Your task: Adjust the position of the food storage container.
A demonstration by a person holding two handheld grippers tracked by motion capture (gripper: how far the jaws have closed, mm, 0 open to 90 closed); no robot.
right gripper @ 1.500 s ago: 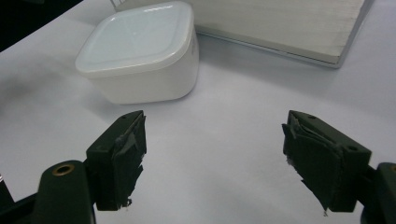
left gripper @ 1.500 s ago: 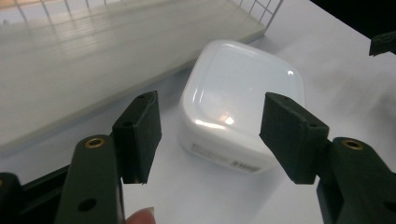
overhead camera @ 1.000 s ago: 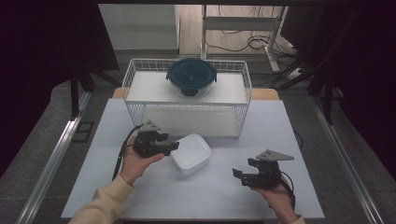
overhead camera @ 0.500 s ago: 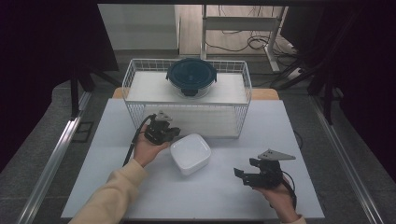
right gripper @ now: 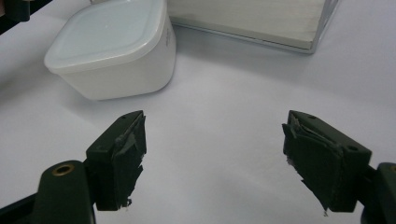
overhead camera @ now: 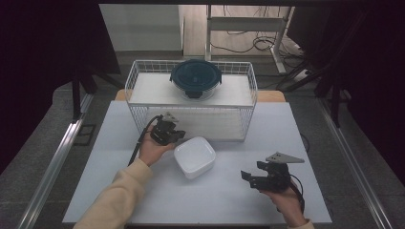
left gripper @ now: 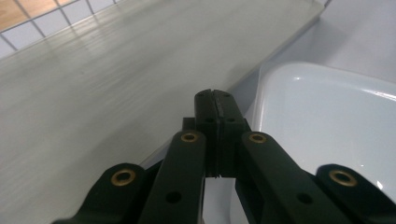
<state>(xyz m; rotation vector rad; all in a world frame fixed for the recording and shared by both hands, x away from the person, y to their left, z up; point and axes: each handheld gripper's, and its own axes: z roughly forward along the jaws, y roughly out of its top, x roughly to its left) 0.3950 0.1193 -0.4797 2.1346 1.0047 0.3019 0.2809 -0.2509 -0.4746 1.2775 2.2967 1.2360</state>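
— Where do we have the left gripper (overhead camera: pixel 177 136) at this moment?

— We hold it just beside the back left edge of the white container (overhead camera: pixel 194 156), between that container and the front wall of the wire basket (overhead camera: pixel 143 112). In the left gripper view its fingers (left gripper: pixel 208 112) are pressed flat together with nothing between them; they have just been closing. The container's white lid (left gripper: pixel 327 116) sits right next to the tips, on their right in that view.

— Are we touching the container?

— We cannot tell. The tips are beside its rim, but the closed fingers grip none of it.

— And the container itself?

— It stands on the white tabletop (overhead camera: pixel 105 167), lid on, just in front of the basket and near the middle. In the right gripper view we see it at upper left (right gripper: pixel 112 46), upright, with the basket's lower corner behind it.

— What about our right gripper (overhead camera: pixel 251 177)?

— We hold it low over the tabletop at the front right, well apart from the container. Its fingers (right gripper: pixel 123 154) stand wide apart and empty, bare tabletop between them.

— Anything else on the scene?

— A round dark blue lidded bowl (overhead camera: pixel 196 78) sits on the upper shelf inside the wire basket.
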